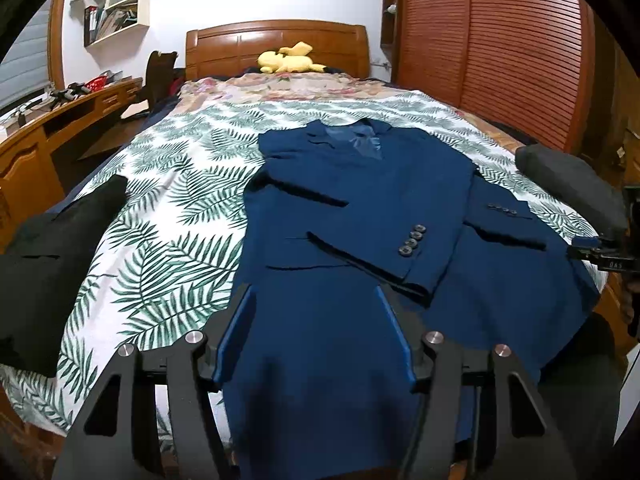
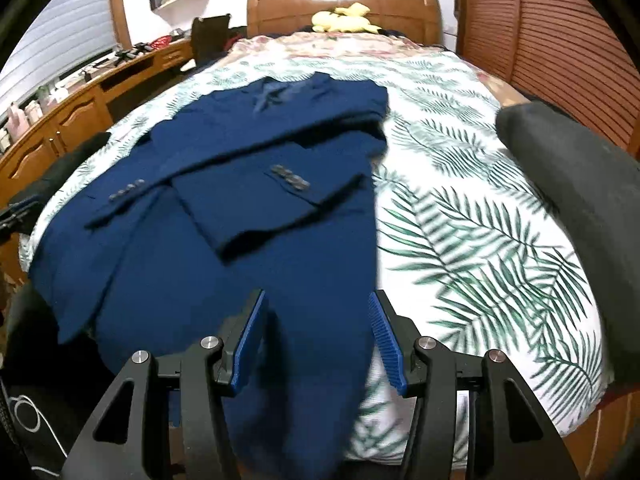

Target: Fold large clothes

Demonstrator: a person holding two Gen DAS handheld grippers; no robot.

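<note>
A dark blue suit jacket (image 1: pixel 360 216) lies flat on the leaf-print bedspread (image 1: pixel 168 216), collar toward the headboard, both sleeves folded across its front. My left gripper (image 1: pixel 314 300) is open over the jacket's lower hem on its left side. The jacket also shows in the right wrist view (image 2: pixel 256 200). My right gripper (image 2: pixel 318 304) is open over the hem at the jacket's right edge. Neither gripper holds cloth.
A black garment (image 1: pixel 44 264) lies at the bed's left edge. A dark grey garment (image 2: pixel 580 208) lies at the right edge. A yellow plush toy (image 1: pixel 286 60) sits by the wooden headboard (image 1: pixel 276 40). A wooden desk (image 1: pixel 60 120) stands left, slatted wardrobe doors (image 1: pixel 500 40) right.
</note>
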